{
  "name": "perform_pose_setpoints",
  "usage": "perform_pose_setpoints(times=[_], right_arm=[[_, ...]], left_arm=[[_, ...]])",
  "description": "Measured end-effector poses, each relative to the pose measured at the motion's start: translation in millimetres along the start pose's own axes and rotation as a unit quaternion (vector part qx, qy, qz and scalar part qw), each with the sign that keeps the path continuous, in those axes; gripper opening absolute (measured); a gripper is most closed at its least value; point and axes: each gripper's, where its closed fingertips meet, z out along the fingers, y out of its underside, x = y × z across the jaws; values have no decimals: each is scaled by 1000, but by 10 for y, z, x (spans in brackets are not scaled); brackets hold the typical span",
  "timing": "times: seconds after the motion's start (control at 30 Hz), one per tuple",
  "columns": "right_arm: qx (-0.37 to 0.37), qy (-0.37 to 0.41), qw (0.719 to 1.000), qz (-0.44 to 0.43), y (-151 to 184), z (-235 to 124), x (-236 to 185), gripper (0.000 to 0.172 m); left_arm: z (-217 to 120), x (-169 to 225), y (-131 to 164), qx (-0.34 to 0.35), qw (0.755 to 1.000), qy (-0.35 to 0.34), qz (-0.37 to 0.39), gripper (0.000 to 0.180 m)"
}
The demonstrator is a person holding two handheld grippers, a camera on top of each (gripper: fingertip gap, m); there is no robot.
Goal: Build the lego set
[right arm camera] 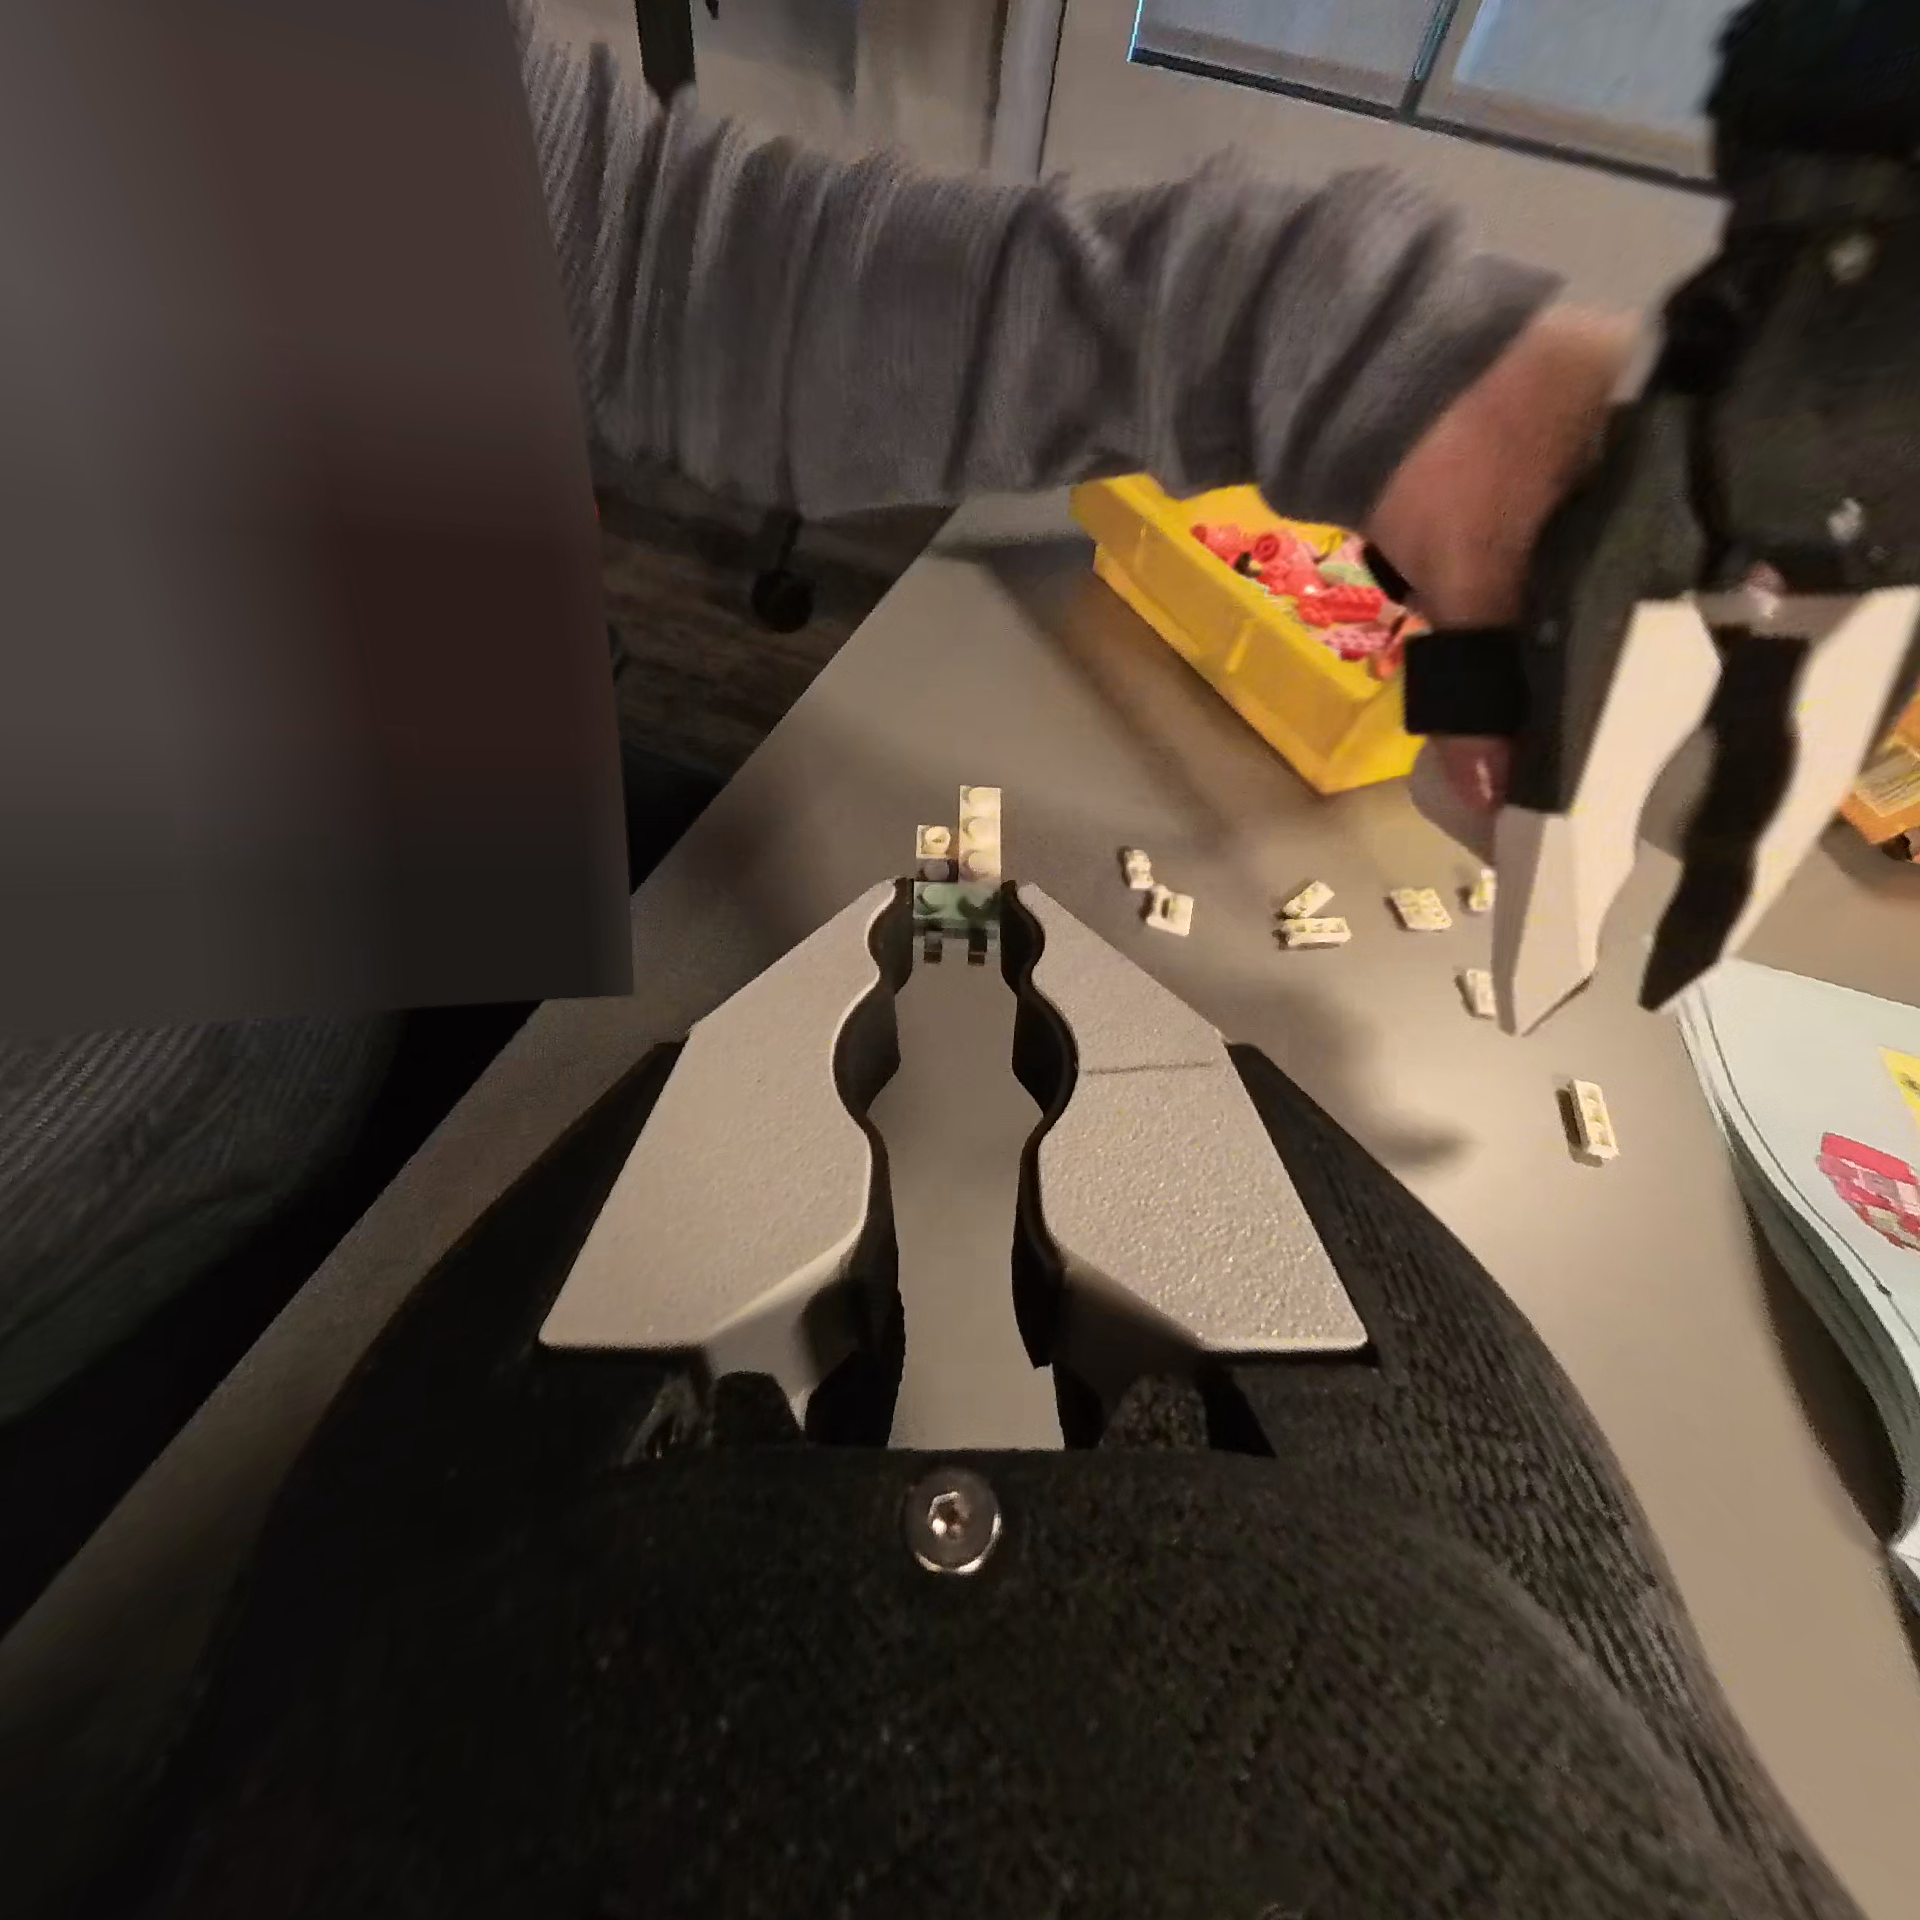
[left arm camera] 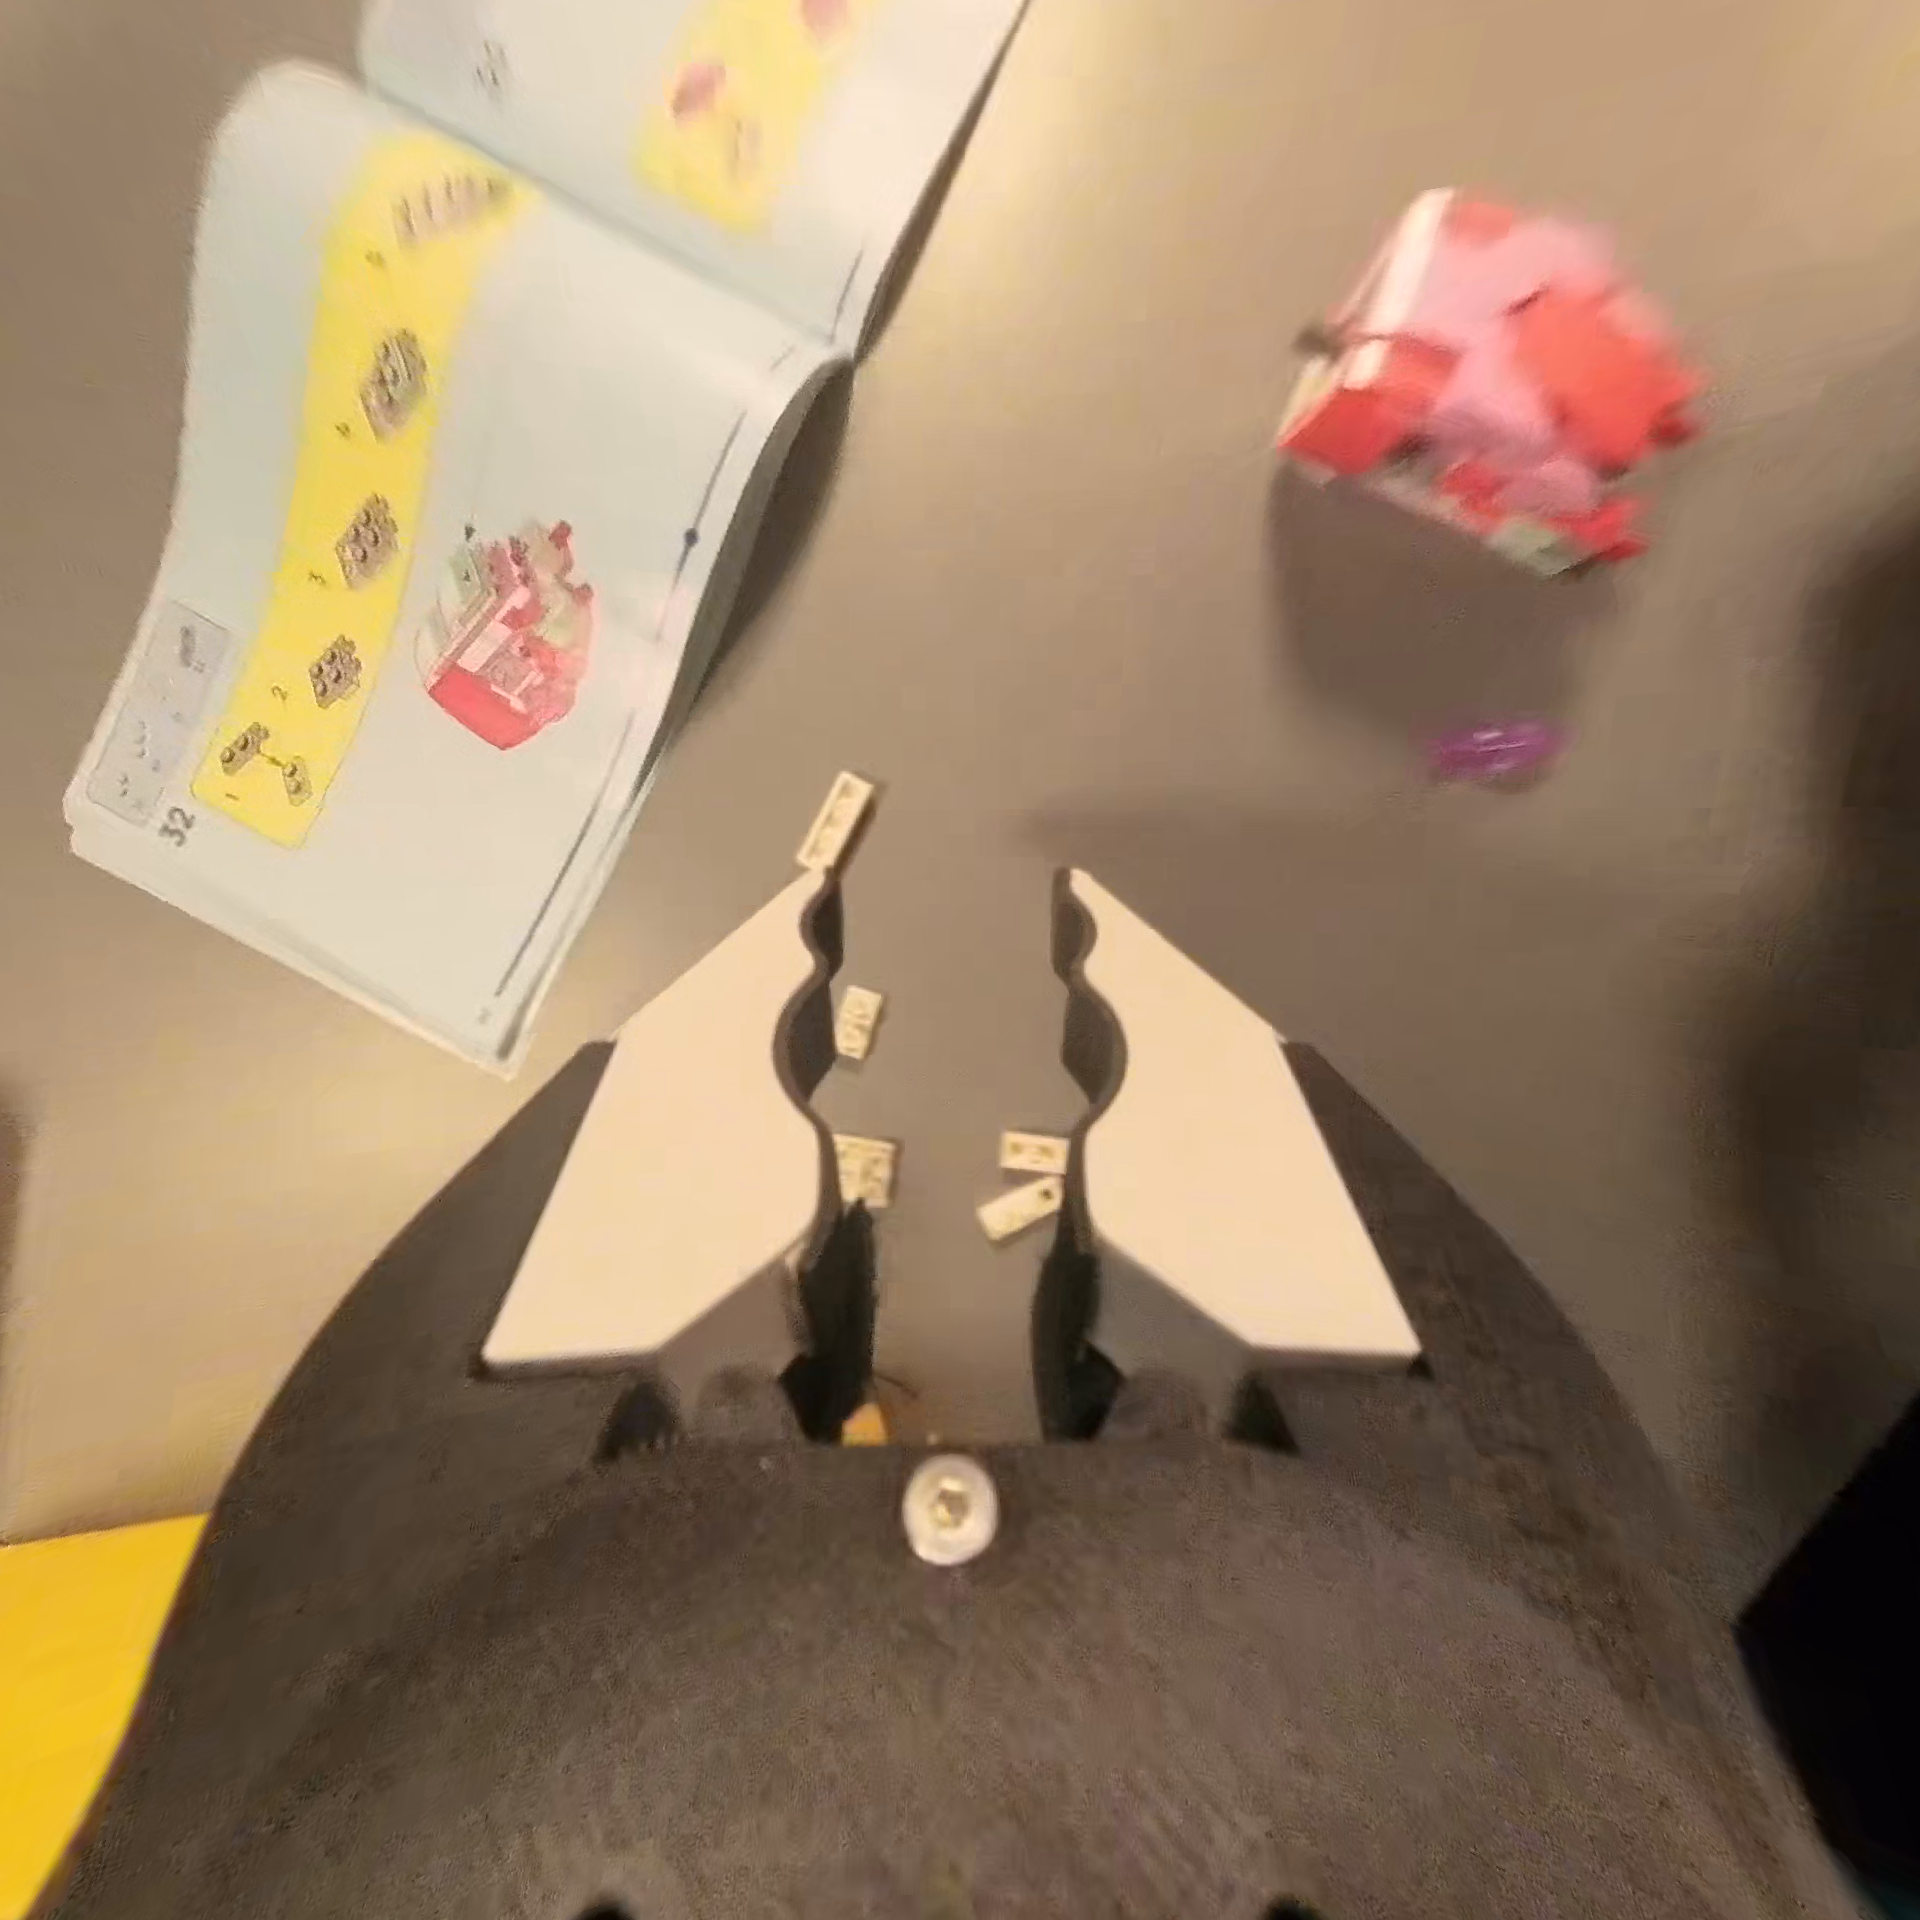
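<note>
The right gripper is clenching a small brick assembly at its very tips: both pads are pressing on the pale green base, and the cream pieces are standing up beyond the fingertips above the grey table. The left gripper is hanging released over the table, its fingers spread with nothing between them. Small cream plates are lying scattered on the table beneath and just beside its fingers, one long cream plate just past the left fingertip. An open instruction booklet is lying to its left, a red and pink brick model farther off to the right, and a yellow bin of bricks is sitting behind.
</note>
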Motion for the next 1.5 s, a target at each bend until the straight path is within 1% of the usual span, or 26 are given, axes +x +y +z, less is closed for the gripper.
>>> perform_pose_setpoints(times=[0.07,0.13,0.27,0.4,0.43,0.5,0.57,0.7,0.73,0.77,0.83,0.9,0.97,1.1,1.17,1.23,1.3,1.33,1.37,1.43,1.47,1.5], right_arm=[[1,-1,1000,3,2,-5,3,15],[5,-4,1000,8,-1,-10,2,15],[-8,-13,1000,8,42,44,-38,15],[-24,-22,999,16,120,105,-63,15],[-28,-23,999,19,141,113,-60,15],[-46,-21,998,26,206,131,-51,15],[-79,-11,996,34,314,149,-17,15],[-137,-3,989,60,514,175,7,15],[-146,1,987,69,549,176,21,15],[-158,5,985,76,591,175,36,15],[-175,10,981,88,658,173,50,15],[-189,18,977,98,716,174,74,15],[-201,15,974,107,772,181,62,16],[-211,9,972,100,807,206,33,36],[-190,20,977,96,699,186,73,41],[-126,39,986,105,437,143,158,38],[-10,39,991,130,59,84,228,27],[50,42,985,157,-86,39,289,19],[92,46,976,193,-163,-1,366,14],[135,36,959,248,-240,-29,435,15],[139,40,956,254,-248,-21,448,15],[126,52,960,246,-217,8,454,15]], left_arm=[[122,-70,30,-48,999,-5,19,40],[205,-145,54,-79,996,-13,31,40],[318,-256,71,-123,991,-15,45,40],[386,-265,129,-167,984,-5,55,36],[399,-255,134,-173,983,0,59,32],[414,-253,113,-174,983,-1,61,29],[426,-206,116,-175,981,6,81,7],[368,-106,167,-170,977,-13,132,7],[322,-77,148,-155,976,-24,152,7],[258,-37,88,-126,977,-36,165,7],[69,73,-67,-53,982,-59,172,7],[-158,214,-208,33,979,-90,181,7],[-372,353,-275,111,968,-129,186,7],[-693,636,-226,220,932,-209,199,7],[-846,780,-195,271,910,-245,196,7],[-949,865,-116,294,886,-294,205,7],[-986,918,-32,292,855,-356,237,7],[-956,949,5,282,845,-377,255,7],[-915,971,34,269,836,-397,267,7],[-833,1029,58,253,821,-423,289,6],[-794,1061,63,249,816,-428,298,6],[-759,1086,63,246,815,-429,302,6]])
